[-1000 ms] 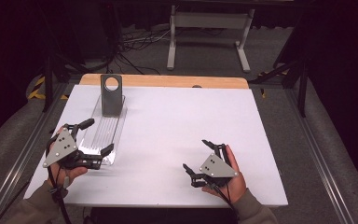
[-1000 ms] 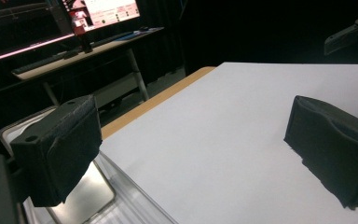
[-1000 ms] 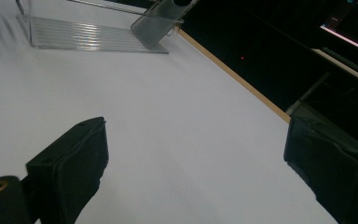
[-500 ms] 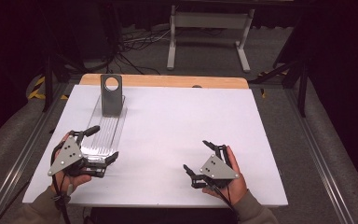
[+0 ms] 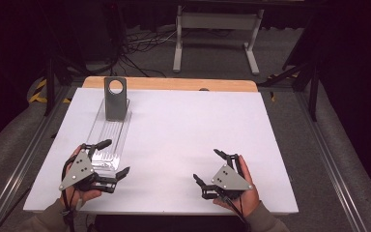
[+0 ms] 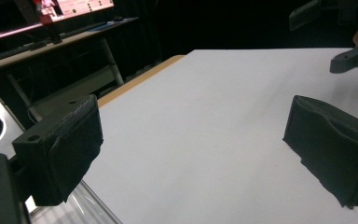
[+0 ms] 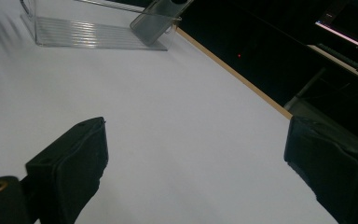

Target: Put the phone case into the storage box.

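A clear ribbed plastic tray (image 5: 107,140) lies lengthwise on the left of the white table (image 5: 188,125). A grey metal bracket (image 5: 115,99) with a round hole stands upright at the tray's far end. My left gripper (image 5: 116,156) is open at the tray's near end; one jaw is over the tray and the other is on the white surface to its right. Nothing sits between its jaws (image 6: 196,149), and the tray's corner (image 6: 74,210) shows beside the left jaw. My right gripper (image 5: 206,165) is open and empty near the front right. Its view (image 7: 196,168) shows the tray (image 7: 88,37) and bracket (image 7: 156,21) farther off.
A wooden strip (image 5: 174,83) runs along the table's far edge. Behind it on the floor stand a white metal frame (image 5: 212,29) and loose cables (image 5: 140,43). Metal rails (image 5: 38,140) flank the table. The right gripper's jaw (image 6: 354,56) shows across bare white surface.
My left gripper has drawn back toward the table's near edge and slightly right, from over the tray's middle to its near end. The right gripper has stayed almost still.
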Action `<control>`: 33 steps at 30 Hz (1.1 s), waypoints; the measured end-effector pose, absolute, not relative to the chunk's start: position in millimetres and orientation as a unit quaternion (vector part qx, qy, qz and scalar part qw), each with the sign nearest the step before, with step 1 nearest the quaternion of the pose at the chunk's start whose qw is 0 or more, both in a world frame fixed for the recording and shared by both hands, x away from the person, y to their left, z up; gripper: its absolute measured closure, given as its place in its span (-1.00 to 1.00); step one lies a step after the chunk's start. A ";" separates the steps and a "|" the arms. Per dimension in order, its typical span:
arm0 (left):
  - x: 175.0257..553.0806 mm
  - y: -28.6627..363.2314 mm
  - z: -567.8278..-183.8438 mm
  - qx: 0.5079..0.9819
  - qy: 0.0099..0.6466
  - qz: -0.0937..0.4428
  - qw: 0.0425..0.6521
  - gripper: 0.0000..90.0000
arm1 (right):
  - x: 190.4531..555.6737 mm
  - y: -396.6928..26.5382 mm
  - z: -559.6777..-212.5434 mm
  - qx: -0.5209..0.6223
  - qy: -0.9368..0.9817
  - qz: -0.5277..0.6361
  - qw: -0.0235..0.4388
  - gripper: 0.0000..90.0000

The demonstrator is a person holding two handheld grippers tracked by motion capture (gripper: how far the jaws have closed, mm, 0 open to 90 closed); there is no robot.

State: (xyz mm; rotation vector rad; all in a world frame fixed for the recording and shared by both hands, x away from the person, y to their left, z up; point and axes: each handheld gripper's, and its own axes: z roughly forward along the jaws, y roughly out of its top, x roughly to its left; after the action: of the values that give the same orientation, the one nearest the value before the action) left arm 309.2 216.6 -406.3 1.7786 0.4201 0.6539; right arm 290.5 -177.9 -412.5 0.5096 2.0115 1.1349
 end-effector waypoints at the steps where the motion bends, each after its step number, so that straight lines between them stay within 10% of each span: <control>1: 308.5 214.8 -408.1 0.759 0.177 0.274 0.564 -0.90 | 290.4 -178.1 -412.6 0.200 0.787 0.445 0.378 -0.85; 33: 304.5 194.6 -432.5 0.778 0.175 0.236 0.555 -0.92 | 288.6 -176.6 -417.8 0.196 0.787 0.458 0.364 -0.86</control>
State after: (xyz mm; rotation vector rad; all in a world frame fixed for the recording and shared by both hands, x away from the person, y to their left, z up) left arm 304.5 194.6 -432.5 1.8387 0.4143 0.5571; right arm 288.6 -176.6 -417.8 0.5053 2.0243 1.1798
